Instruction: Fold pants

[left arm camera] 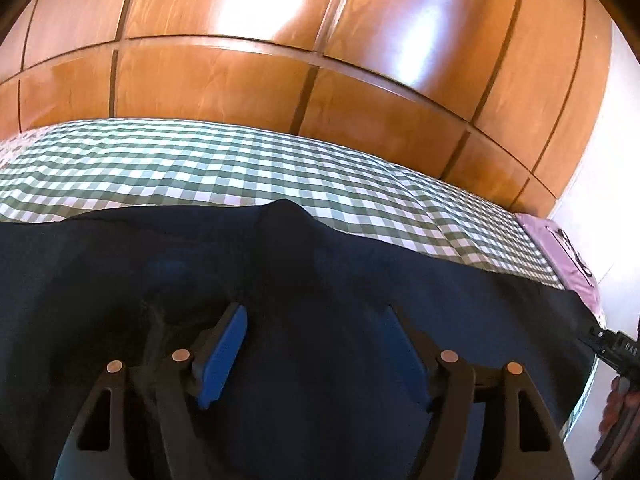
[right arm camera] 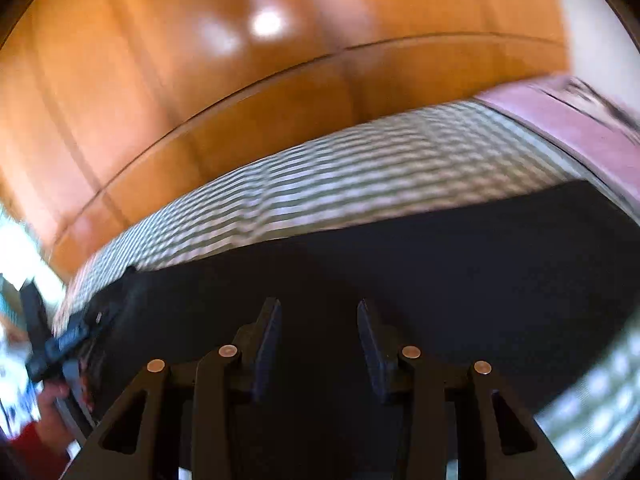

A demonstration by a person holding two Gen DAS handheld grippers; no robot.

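Observation:
Dark navy pants [left arm camera: 304, 264] lie spread flat on a bed with a green and white checked cover [left arm camera: 224, 164]. My left gripper [left arm camera: 314, 316] is open, its blue pads just above the cloth, nothing between them. In the right wrist view, which is blurred by motion, the pants [right arm camera: 400, 264] fill the lower half. My right gripper [right arm camera: 318, 312] is open over them and holds nothing. The right gripper shows at the right edge of the left wrist view [left arm camera: 612, 348], and the left gripper at the left edge of the right wrist view [right arm camera: 64, 340].
A glossy wooden wardrobe [left arm camera: 280, 40] stands close behind the bed. A pink pillow [left arm camera: 560, 248] lies at the bed's right end, also in the right wrist view [right arm camera: 568, 124]. A white wall [left arm camera: 616, 160] is to the right.

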